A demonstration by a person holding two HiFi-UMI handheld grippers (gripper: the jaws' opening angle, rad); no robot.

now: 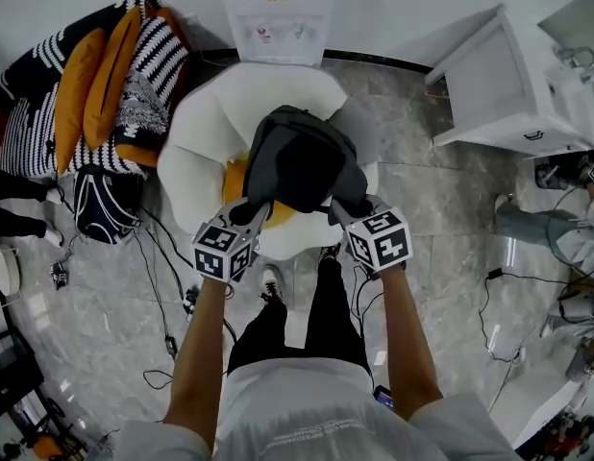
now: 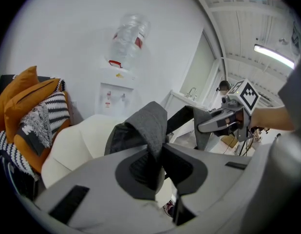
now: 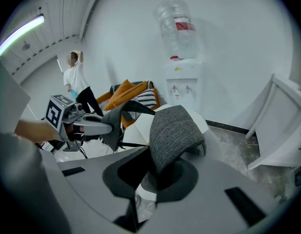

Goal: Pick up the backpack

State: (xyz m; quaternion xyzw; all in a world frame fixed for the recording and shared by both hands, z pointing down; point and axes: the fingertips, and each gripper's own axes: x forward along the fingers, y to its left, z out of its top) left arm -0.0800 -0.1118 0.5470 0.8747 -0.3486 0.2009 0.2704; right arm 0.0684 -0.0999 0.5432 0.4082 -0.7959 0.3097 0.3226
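The dark backpack (image 1: 302, 161) hangs between the 2 hand-held grippers over the seat of a white chair (image 1: 206, 133), with a yellow cushion (image 1: 235, 176) showing under its left edge. The left hand-held gripper (image 1: 247, 209) is clenched on 1 grey shoulder strap (image 2: 149, 126), and the right hand-held gripper (image 1: 343, 211) is clenched on the other grey strap (image 3: 172, 130). A water dispenser (image 1: 281, 12) stands against the wall behind the chair.

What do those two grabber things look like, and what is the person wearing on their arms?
The left gripper and right gripper are grey plastic, with dark padding lining the jaws. Each carries a white cube printed with black square markers. The arms are bare below the short sleeves of a pale T-shirt.
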